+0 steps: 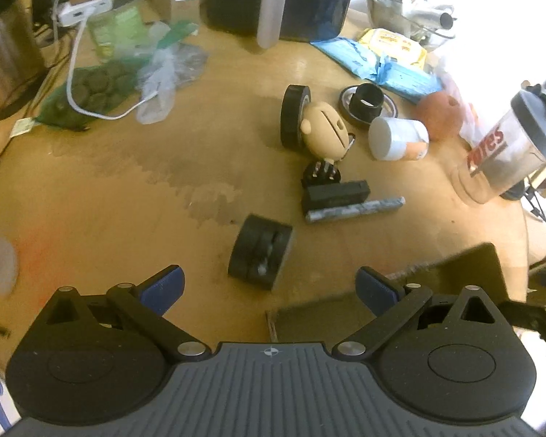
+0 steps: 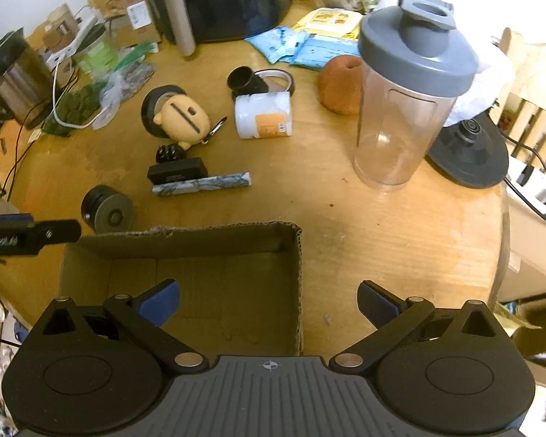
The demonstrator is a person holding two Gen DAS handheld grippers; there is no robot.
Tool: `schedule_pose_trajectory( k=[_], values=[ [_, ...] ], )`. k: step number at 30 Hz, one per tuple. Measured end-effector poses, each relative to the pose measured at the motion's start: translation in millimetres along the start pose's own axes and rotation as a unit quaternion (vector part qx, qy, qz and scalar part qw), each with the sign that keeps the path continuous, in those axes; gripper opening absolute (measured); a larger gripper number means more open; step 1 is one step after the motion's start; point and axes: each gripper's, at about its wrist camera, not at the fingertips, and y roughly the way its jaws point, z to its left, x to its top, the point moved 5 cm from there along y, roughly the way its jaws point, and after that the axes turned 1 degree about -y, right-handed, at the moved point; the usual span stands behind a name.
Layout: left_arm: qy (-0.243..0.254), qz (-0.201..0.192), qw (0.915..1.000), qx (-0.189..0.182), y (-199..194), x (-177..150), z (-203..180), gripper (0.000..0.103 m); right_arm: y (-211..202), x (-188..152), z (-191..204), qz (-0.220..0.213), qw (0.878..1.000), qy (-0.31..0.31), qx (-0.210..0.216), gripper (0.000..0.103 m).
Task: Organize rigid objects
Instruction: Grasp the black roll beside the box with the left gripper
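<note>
Rigid objects lie clustered mid-table: black caster wheel point(image 1: 260, 256) nearest the cardboard box point(image 2: 185, 273), then black block point(image 1: 336, 195), marbled bar point(image 1: 356, 209), tan figurine point(image 1: 324, 131) and white jar point(image 1: 398, 138). Left gripper point(image 1: 269, 287) and right gripper point(image 2: 269, 302) both stand spread, grasping nothing.

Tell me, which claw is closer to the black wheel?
Left. The left claw is open with the wheel just ahead between its fingers. The right claw hangs open over the box; the wheel sits beyond the box's far left corner.
</note>
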Motion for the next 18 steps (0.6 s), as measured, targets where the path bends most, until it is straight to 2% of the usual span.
schedule_pose_trajectory(
  k=[1,3,7,10,12,15,18],
  values=[
    [0.006,0.005,1.0,-0.003,7,4,1,0.102,0,0,0,-0.001,1.0,0.003,-0.002,0.103],
    [0.015,0.021,0.9997,-0.005,21,8,2,0.089,-1,-1,1,-0.002,1.0,0.011,-0.001,0.103],
    [0.031,0.05,0.9979,-0.025,50,12,5,0.086,-4,-5,2,-0.005,1.0,0.025,0.001,0.103],
    [0.034,0.076,0.9962,-0.027,69,12,6,0.066,-6,-9,-2,-0.006,0.999,0.036,-0.006,0.103],
    [0.041,0.09,0.9948,-0.024,79,11,7,0.044,-8,-12,-5,-0.008,0.999,0.045,-0.01,0.103],
    [0.05,0.091,0.9944,-0.021,81,11,5,0.04,-10,-17,-9,-0.006,0.998,0.056,-0.014,0.103],
    [0.049,0.081,0.9952,-0.024,77,11,6,0.04,-12,-22,-13,0.001,0.998,0.065,-0.014,0.103]
  ],
)
